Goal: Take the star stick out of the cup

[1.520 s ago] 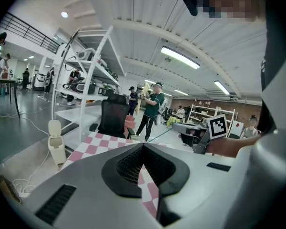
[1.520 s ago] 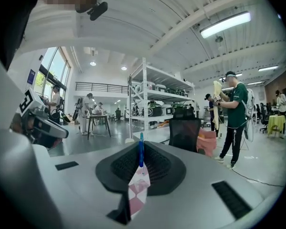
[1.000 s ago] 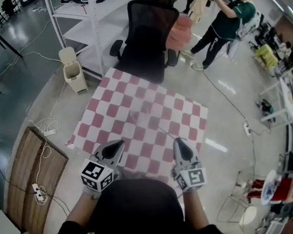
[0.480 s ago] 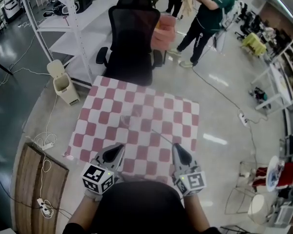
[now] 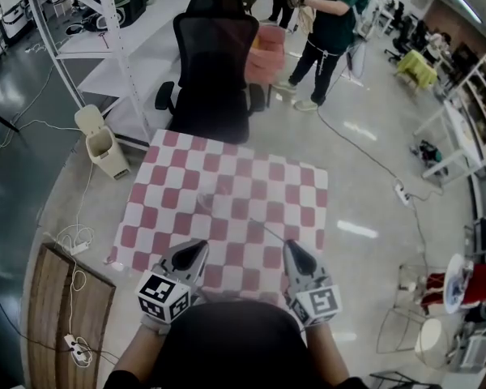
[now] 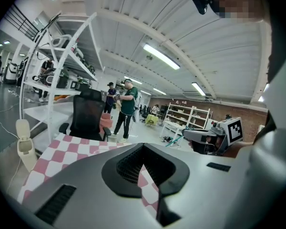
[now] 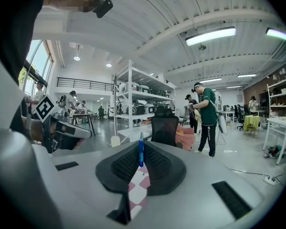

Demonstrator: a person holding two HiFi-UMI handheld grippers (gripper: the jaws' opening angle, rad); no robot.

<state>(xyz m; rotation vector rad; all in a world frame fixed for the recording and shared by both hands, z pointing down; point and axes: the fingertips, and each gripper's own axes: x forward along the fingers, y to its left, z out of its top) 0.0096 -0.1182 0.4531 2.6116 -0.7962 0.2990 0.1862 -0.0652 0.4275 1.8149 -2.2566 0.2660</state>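
Note:
A thin stick (image 5: 267,230) slants up and left over the checkered tablecloth (image 5: 170,185) from the tip of my right gripper (image 5: 290,248), which is shut on it. In the right gripper view the stick (image 7: 141,152) is a blue rod pinched upright between the jaws of that gripper (image 7: 141,165). Its star end is too small to make out. A clear cup (image 5: 205,202) stands faintly near the table's middle, apart from the stick. My left gripper (image 5: 198,246) hovers at the front edge, shut and empty (image 6: 143,149).
A black office chair (image 5: 215,63) stands behind the table, with a white shelf rack (image 5: 105,23) at the back left. A small bin (image 5: 99,140) sits left of the table. A person in green (image 5: 328,23) stands far behind. A wooden board (image 5: 61,298) lies front left.
The head view has drifted, so the table sits a little higher and further left. Both grippers stay at the front edge, with the stick still in the right one.

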